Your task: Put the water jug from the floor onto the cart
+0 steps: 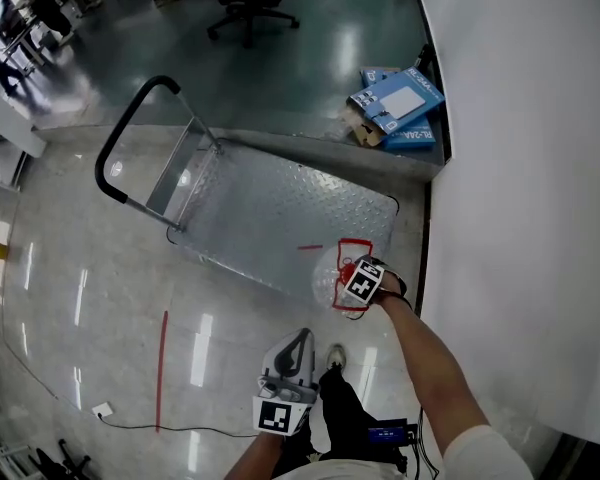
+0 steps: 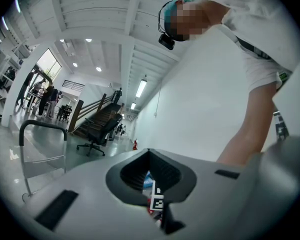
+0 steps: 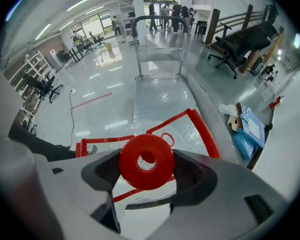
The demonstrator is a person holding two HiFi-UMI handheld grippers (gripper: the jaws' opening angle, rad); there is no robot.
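The water jug is clear, with a red cap and a red handle frame. It hangs at the near right corner of the cart, a flat metal platform with a black push handle. My right gripper is shut on the jug's neck, and in the right gripper view the cap fills the space between the jaws of the right gripper. The left gripper is held low near the person's body, shut and empty. In its own view the left gripper points upward.
Blue cardboard boxes lie beyond the cart against a white wall on the right. A black office chair stands farther back. A red tape line and a thin cable are on the glossy floor at left. The person's shoe is just below the jug.
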